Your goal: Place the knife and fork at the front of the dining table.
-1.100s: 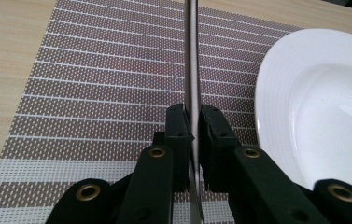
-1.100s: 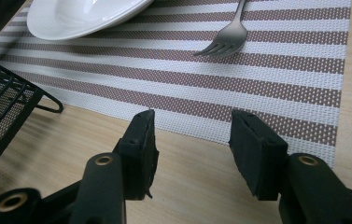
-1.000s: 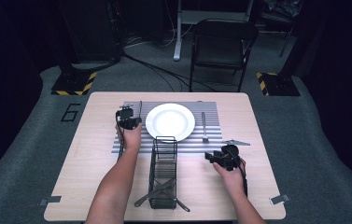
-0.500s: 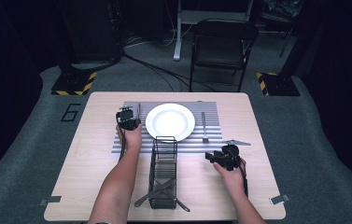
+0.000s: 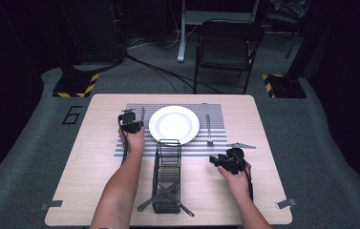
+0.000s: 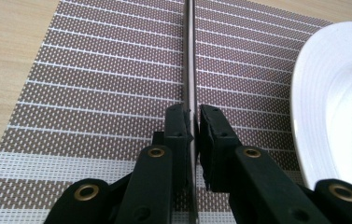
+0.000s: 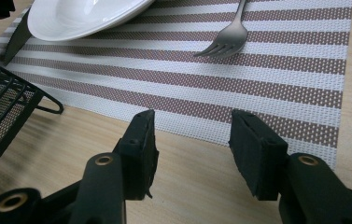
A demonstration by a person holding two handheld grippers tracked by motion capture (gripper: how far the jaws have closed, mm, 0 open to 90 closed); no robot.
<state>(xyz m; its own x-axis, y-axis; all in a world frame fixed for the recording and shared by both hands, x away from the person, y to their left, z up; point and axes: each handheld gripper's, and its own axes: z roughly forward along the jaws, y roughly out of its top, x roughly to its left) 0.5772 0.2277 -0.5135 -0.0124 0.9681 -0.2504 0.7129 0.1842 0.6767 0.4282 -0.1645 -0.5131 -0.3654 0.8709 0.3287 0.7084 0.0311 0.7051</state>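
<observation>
A thin metal knife (image 6: 190, 56) stands on edge over the brown-and-white striped placemat (image 6: 94, 84), and my left gripper (image 6: 192, 122) is shut on its handle. In the high view the left gripper (image 5: 129, 120) sits just left of the white plate (image 5: 174, 124), with the knife (image 5: 142, 113) pointing away. My right gripper (image 7: 192, 140) is open with nothing between its jaws, low over bare wood at the placemat's near edge. A fork (image 7: 227, 39) lies ahead of it on the mat. In the high view the right gripper (image 5: 220, 161) is right of the wire basket (image 5: 167, 157).
The black wire basket (image 7: 1, 116) lies lengthwise at the table's near middle, with some cutlery (image 5: 163, 195) sticking out of its near end. The fork (image 5: 208, 130) lies right of the plate (image 7: 80, 16). A folding chair (image 5: 227, 47) stands beyond the table's far edge.
</observation>
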